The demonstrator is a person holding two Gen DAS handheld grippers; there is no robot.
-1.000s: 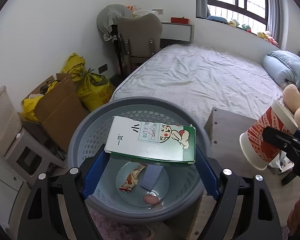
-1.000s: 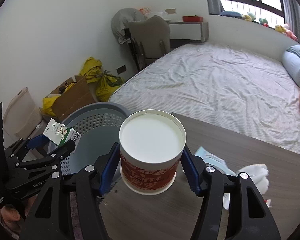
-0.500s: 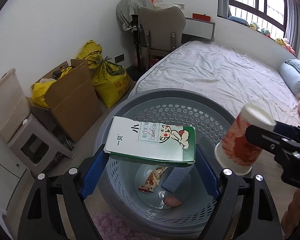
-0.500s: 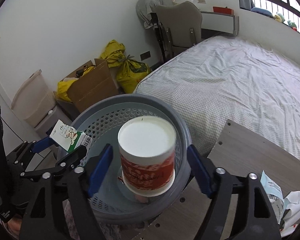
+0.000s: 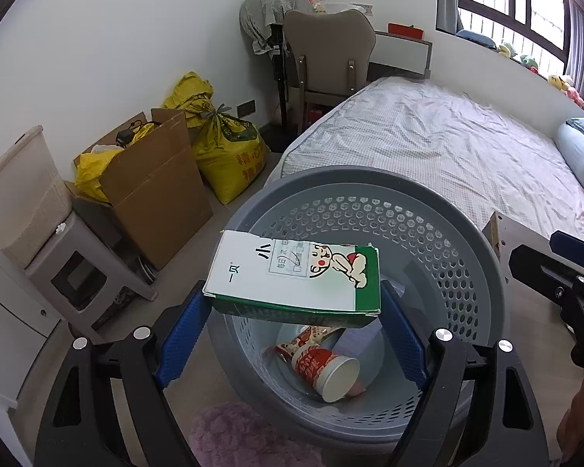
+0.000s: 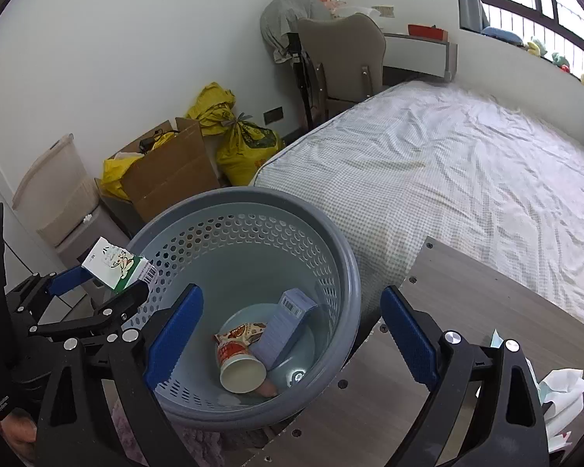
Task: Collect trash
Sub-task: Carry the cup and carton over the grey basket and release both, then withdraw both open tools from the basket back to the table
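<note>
Your left gripper (image 5: 292, 327) is clamped on the green-and-white milk carton (image 5: 296, 278) (cartoon print, lying flat), held over the grey perforated basket (image 5: 482, 268). Your right gripper (image 6: 292, 334) is empty above the basket, jaws opening. The red-and-white paper cup (image 6: 239, 366) lies on its side at the basket's bottom.

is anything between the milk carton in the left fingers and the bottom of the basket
Nothing visible blocks it. The milk carton is clamped by the left gripper over the open basket; below lie only a paper cup and a small box.
</note>
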